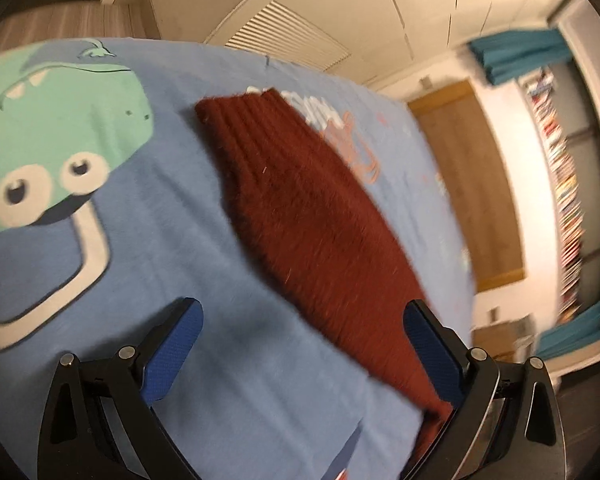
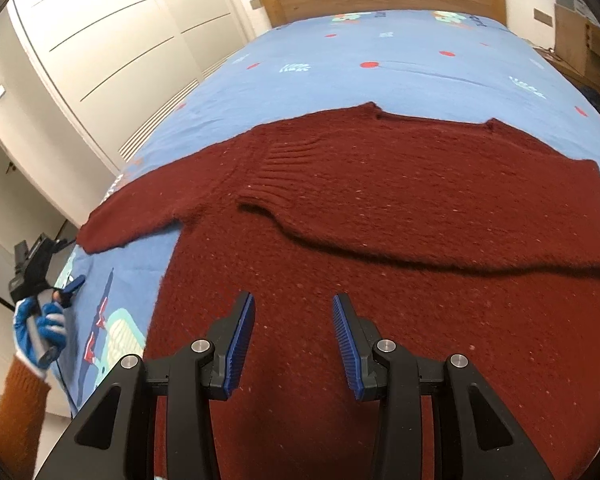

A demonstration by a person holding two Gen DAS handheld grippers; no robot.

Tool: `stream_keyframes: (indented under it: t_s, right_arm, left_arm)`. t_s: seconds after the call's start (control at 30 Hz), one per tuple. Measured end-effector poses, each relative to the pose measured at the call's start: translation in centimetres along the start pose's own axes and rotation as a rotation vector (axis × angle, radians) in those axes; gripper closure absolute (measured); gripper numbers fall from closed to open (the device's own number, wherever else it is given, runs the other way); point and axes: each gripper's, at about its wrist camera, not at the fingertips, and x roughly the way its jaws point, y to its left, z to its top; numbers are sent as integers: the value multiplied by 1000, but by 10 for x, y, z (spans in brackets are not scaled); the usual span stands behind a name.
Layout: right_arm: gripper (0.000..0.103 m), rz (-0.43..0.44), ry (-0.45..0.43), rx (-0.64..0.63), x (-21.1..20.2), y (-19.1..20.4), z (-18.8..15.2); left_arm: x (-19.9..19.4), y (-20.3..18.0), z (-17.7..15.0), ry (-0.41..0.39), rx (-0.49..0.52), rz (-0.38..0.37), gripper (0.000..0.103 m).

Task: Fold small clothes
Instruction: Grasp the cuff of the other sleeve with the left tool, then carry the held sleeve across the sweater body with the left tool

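With the dark red sweater [image 2: 380, 220] spread flat on the blue bedsheet [image 2: 380, 52], one sleeve folded across its body, both the left gripper [image 1: 300, 344] and right gripper [image 2: 293, 332] gape empty, so a shallow pinch risks snagging the sheet too

The sweater [image 2: 380, 240] is dark red knit flecked with pale specks, ribbed at the cuff. The bed sheet [image 2: 380, 76] is light blue, printed with red dots, white sprigs and a mint-green cartoon creature [image 1: 60, 128] with big white eyes. Both claws are black with blue pads [image 2: 240, 344]. The glove [image 2: 40, 332] is blue and white, above an orange-brown knit sleeve [image 2: 16, 412].
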Motion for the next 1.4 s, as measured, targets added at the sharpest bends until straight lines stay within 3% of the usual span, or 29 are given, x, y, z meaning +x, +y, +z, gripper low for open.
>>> stream_keyframes:
  t_s: [0.1,0.27,0.37,0.5,0.67,0.83,1.07,1.4]
  right_arm:
    - [61,2,-11,23,-9,-5,-1]
    - [61,7,-28,37,-20,-8,-3]
    - [61,12,-39,57,-28,-12,-5]
    - [61,12,-44,69,-39,-17,-11]
    - [61,8,-51,103,-49,-28,-18]
    - [61,5,-61,134,-58,-41,-26]
    - [61,6,-99,172,-80,-62,-34]
    - [61,5,-149,227,-118,-97,-51]
  left_arm:
    - [4,3,15,-21,-52,-60,5]
    - [13,5,37,-34,-100,-117,22]
    - [21,5,48,-36,-108,-132,30]
    - [28,8,58,-21,-138,-152,51]
    - [37,10,69,-25,-178,-153,57]
    - [55,8,72,18,-228,-145,89]
    - [57,-19,75,10,-209,-144,91]
    - [57,-100,55,37,-133,-214,92]
